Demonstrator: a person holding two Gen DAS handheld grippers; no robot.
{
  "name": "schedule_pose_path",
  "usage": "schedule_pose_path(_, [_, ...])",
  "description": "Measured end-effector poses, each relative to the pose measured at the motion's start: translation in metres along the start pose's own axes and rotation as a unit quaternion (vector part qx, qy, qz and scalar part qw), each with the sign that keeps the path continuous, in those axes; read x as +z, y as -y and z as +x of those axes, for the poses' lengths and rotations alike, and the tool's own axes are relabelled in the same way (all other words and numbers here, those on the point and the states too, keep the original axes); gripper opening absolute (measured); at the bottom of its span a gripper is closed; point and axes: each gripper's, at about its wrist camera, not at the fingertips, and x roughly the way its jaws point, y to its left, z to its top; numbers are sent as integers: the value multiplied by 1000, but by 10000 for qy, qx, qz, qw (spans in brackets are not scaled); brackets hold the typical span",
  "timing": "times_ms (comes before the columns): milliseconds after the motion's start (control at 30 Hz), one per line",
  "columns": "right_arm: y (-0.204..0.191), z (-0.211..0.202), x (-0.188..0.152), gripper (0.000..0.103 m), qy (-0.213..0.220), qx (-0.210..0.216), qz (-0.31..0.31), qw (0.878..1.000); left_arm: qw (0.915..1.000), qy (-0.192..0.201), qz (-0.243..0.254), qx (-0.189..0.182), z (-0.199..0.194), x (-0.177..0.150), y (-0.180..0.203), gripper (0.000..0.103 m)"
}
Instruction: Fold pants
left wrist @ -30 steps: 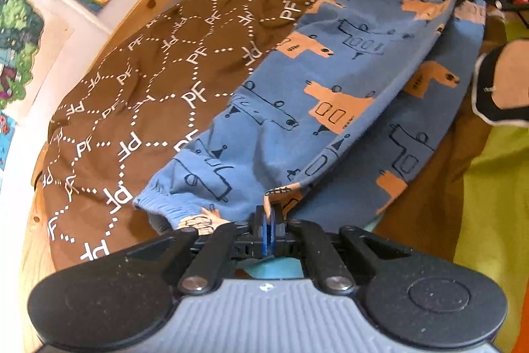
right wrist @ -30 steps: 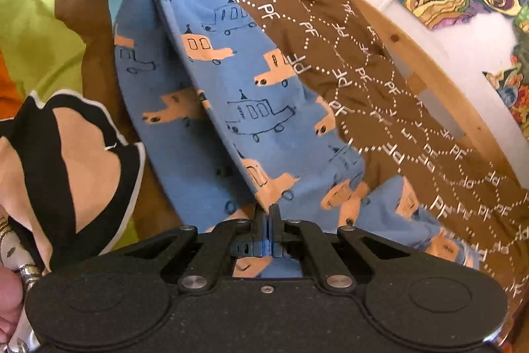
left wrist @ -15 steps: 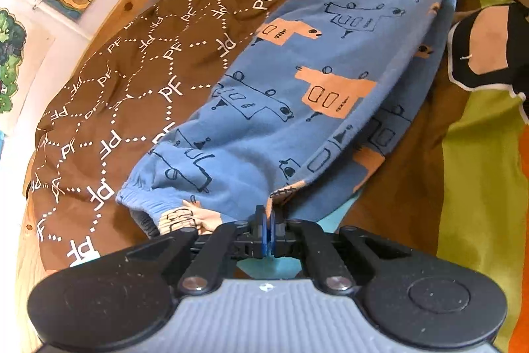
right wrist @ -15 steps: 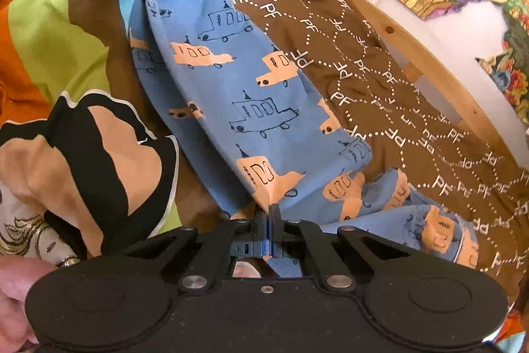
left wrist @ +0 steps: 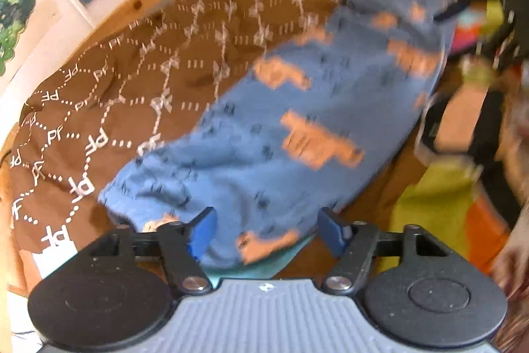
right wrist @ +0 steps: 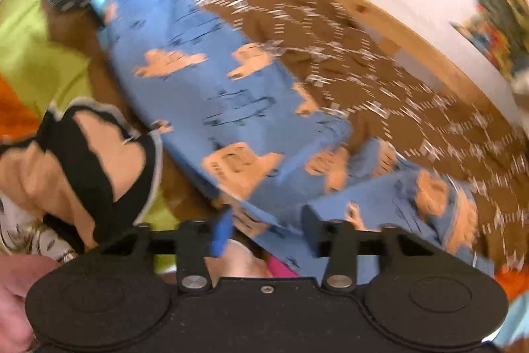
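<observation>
My left gripper [left wrist: 264, 232] has its jaws opening, blue fingers [left wrist: 202, 232] standing wide with the cuff end of the pants [left wrist: 297, 128] lying slack between them; neither pad presses the cloth. My right gripper [right wrist: 264, 232] is opening too, spread to a middling width, and the waist end of the pants [right wrist: 231, 108] lies loose between those fingers [right wrist: 221, 234] without being pinched. A bit of bare skin and pink cloth shows just under the right one, too blurred to name.

Out from my fingers, the pants lie on the bed, stretched long over the brown patterned cover [left wrist: 109, 108], one leg laid on the other as far as I can tell through the blur. Their long axis runs straight from one gripper to the other: each wrist view shows the opposite gripper at the far end of the blue cloth. So each hand is nearest its own end, cuffs to the left, waist to the right. I judge the next fold must bring one end along that axis toward the other.

Beyond, the wooden bed rail [right wrist: 396, 19] and painted pictures on the wall.
</observation>
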Motion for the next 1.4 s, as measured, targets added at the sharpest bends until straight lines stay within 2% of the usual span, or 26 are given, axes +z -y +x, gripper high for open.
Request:
schedule_pose_path(67, [17,-7,-4,78,44,-185,466,9987,9990,320,-323,-37,-6,12,6,98])
schedule_pose_path(133, [36,-13,-9,87,79,-444,874,9952,9953,687,-674,-77,-3,27,16,103])
schedule_pose_path(233, [69,-16,-17,100,27,-740,1551,9851,9879,1029,-1084,-410,18,60,37,103])
schedule_pose_path(400, [134,-21,-30,102,170,-634,2892,9550,9783,1475,-1158,-876,49,110,85,103])
schedule_pose_path(467, [159,-20,-36,102,212,-443,3396,9393,9787,1556,-979,-911,59,124,108,103])
schedule_pose_path(633, [203,-7,-52,102,172,127,4362,8996,9873,1511,-210,-447,75,133,162,103])
schedule_pose_path(700, [211,-2,-53,102,204,230,4478,8936,9883,1505,88,-227,77,130,176,102])
schedule_pose_path(733, [215,1,-53,102,225,203,4456,8947,9872,1572,210,-158,76,129,182,101])
schedule_pose_path(800, [221,7,-50,98,223,35,4274,9038,9851,1667,400,-123,74,126,191,96])
schedule_pose_path(900, [227,19,-46,87,137,-60,3961,9181,9830,1735,580,-148,72,126,199,80])
schedule_pose_path(933, [228,23,-45,79,101,-86,3848,9229,9827,1742,610,-144,72,126,200,72])
schedule_pose_path(967, [230,27,-44,70,67,-116,3784,9255,9827,1740,622,-145,73,127,199,63])
schedule_pose_path(1033, [233,34,-45,60,-12,-159,3707,9286,9837,1678,629,-151,74,129,199,48])
schedule_pose_path(1133, [236,42,-47,50,-104,-47,3666,9303,9853,1566,629,-249,77,131,198,33])
schedule_pose_path(1200, [234,46,-45,38,-188,-16,3498,9366,9863,1508,582,-339,78,130,196,21])
schedule_pose_path(1267, [234,46,-42,15,-240,-17,3397,9402,9874,1445,474,-431,79,130,193,8])
schedule_pose_path(1400, [240,27,-36,12,-59,-14,3583,9336,9871,1505,264,-486,75,128,187,2])
